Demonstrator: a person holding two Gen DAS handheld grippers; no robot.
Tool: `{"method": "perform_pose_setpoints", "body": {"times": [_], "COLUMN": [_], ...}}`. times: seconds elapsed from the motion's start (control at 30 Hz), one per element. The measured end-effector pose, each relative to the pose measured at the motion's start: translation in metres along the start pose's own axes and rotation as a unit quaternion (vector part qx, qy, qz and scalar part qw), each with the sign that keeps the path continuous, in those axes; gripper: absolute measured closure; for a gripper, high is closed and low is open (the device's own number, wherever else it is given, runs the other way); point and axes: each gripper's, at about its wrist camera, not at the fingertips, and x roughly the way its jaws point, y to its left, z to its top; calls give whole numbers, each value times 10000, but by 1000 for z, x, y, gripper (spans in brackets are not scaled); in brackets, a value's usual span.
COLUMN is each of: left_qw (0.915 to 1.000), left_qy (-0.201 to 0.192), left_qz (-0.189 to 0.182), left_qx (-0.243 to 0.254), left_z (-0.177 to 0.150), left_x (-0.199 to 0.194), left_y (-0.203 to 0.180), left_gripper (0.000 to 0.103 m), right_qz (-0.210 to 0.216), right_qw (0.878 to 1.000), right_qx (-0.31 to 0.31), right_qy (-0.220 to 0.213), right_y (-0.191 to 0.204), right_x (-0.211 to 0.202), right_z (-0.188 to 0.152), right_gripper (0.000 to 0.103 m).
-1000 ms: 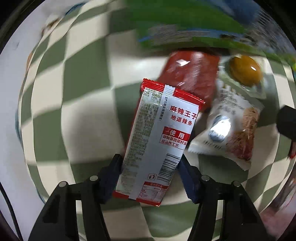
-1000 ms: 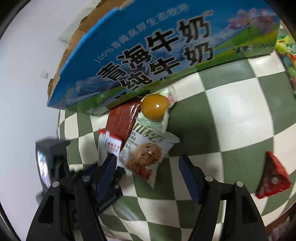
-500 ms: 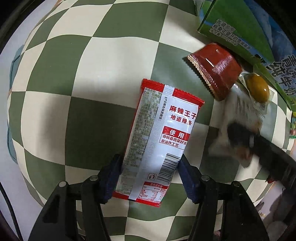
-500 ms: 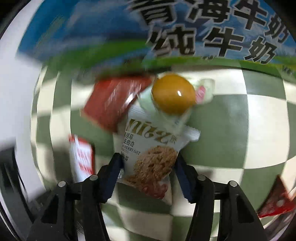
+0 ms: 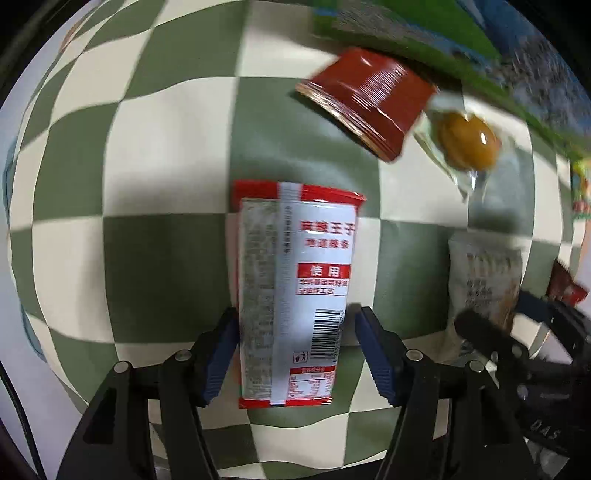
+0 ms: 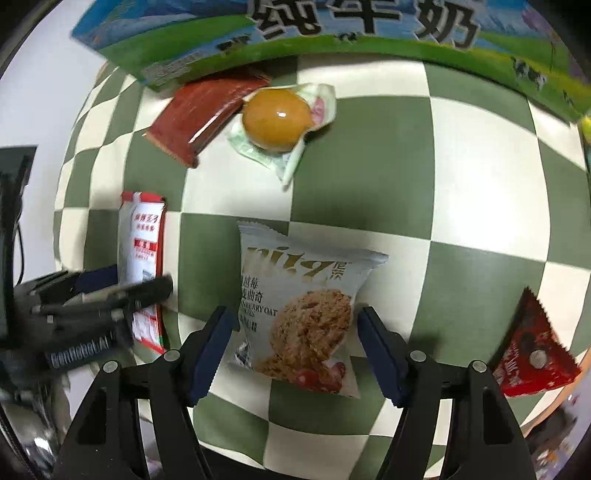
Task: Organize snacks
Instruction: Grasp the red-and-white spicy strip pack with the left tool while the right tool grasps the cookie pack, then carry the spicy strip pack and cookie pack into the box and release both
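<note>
**Observer:** What do you have in each hand right now?

**Me:** My left tongs are closed on the lower part of the red-and-white spicy strip packet, blue pads pressing both long edges. I grip it low so the printed face stays in view. My right tongs bracket the oat cookie pouch; the left pad touches it, but there is a gap at the right pad, so I cannot tell whether they have closed on it.

**Observer:** And where do the other snacks lie?

**Me:** The dark red packet and the clear-wrapped yellow pastry lie on the checkered table, touching each other, hard against the milk carton box at the far edge. A red triangular packet sits well apart near the right edge.

**Observer:** Why keep the two packets side by side?

**Me:** I judge it lets me sort both at once. The box looks like the likely destination, though that is my guess. Each packet points away from me, lengthways between the pads.
</note>
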Motion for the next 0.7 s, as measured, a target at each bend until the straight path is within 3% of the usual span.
{"method": "perform_pose_setpoints", "body": {"times": [0.13, 0.2, 0.3, 0.47, 0.7], "left_qw": [10000, 9996, 9984, 9963, 9931], "left_qy": [-5, -123, -222, -294, -688], "left_qz": [69, -5, -200, -444, -808], "left_qx": [-59, -239, -482, -674, -492], "left_z": [5, -1, -9, -23, -38], "left_x": [7, 6, 1, -8, -59], "left_y": [-5, 2, 6, 12, -17], "left_gripper": [41, 53, 57, 59, 59], "right_qz": [-342, -527, -611, -381, 123], "right_qw": [9992, 9979, 9964, 9972, 9959], "right_qx": [-27, -136, -298, -289, -217], "right_qy": [-223, -361, -509, -571, -874], "right_y": [3, 8, 13, 2, -24], "right_x": [9, 9, 7, -4, -55], "right_z": [0, -4, -15, -33, -37], "right_gripper": [31, 39, 47, 51, 52]}}
